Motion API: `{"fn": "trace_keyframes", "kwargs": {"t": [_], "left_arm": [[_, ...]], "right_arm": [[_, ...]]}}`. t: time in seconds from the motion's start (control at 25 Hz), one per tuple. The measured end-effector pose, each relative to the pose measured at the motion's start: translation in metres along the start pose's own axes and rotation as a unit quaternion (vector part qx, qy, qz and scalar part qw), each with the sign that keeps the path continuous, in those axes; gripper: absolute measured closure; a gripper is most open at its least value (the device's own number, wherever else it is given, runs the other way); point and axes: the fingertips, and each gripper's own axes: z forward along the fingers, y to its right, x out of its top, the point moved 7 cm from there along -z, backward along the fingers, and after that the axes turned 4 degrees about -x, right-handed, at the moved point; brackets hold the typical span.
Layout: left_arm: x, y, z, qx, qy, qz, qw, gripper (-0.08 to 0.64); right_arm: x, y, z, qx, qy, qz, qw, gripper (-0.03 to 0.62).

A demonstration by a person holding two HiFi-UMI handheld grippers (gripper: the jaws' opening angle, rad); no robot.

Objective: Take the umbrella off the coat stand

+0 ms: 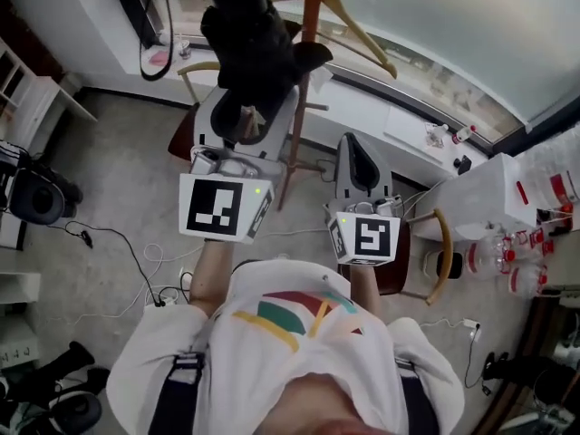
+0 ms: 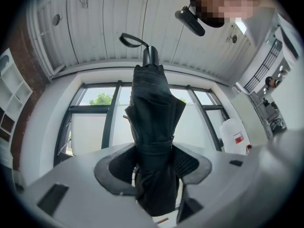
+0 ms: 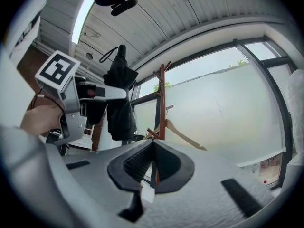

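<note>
A folded black umbrella stands upright between the jaws of my left gripper, which is shut on its lower part. In the left gripper view the pads clamp the umbrella on both sides of my left gripper, and its wrist strap loops free at the top. The red-brown coat stand rises just right of it. In the right gripper view the umbrella hangs apart from the coat stand, to its left. My right gripper is lower and to the right, its jaws shut on nothing.
A wooden hanger hangs on the stand. Chairs stand beside its base and at right. Cables trail over the floor. Plastic bottles crowd a table at right; a window ledge runs behind.
</note>
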Motion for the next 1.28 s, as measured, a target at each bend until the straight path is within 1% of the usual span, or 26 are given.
{"fn": "trace_keyframes", "kwargs": {"t": [0.2, 0.32, 0.4, 0.52, 0.6, 0.88, 1.0, 1.28], "left_arm": [[-0.029, 0.003, -0.031, 0.039, -0.013, 0.003, 0.9991, 0.341], [-0.042, 0.004, -0.045, 0.06, -0.021, 0.009, 0.9979, 0.341], [-0.052, 0.005, -0.05, 0.069, -0.027, 0.003, 0.9972, 0.341], [-0.065, 0.007, -0.055, 0.072, -0.039, -0.017, 0.9964, 0.341], [-0.072, 0.01, -0.056, 0.075, -0.048, -0.022, 0.9958, 0.341], [-0.088, 0.02, -0.059, 0.06, -0.088, -0.004, 0.9943, 0.341], [-0.089, 0.021, -0.057, 0.059, -0.089, -0.002, 0.9943, 0.341], [-0.091, 0.019, -0.057, 0.062, -0.09, -0.012, 0.9939, 0.341]], "right_arm": [[-0.002, -0.006, -0.004, 0.014, 0.002, -0.01, 1.0, 0.592], [-0.002, -0.003, -0.005, 0.016, 0.004, -0.01, 1.0, 0.592], [-0.003, -0.002, -0.005, 0.014, 0.004, -0.008, 1.0, 0.592], [-0.007, -0.002, -0.004, 0.019, 0.003, -0.002, 1.0, 0.592], [-0.008, -0.003, -0.004, 0.024, 0.002, 0.002, 1.0, 0.592], [-0.011, 0.002, -0.004, 0.022, -0.005, -0.002, 1.0, 0.592], [-0.012, 0.003, -0.003, 0.02, -0.005, -0.007, 1.0, 0.592], [-0.012, 0.001, -0.001, 0.021, -0.008, -0.014, 1.0, 0.592]]}}
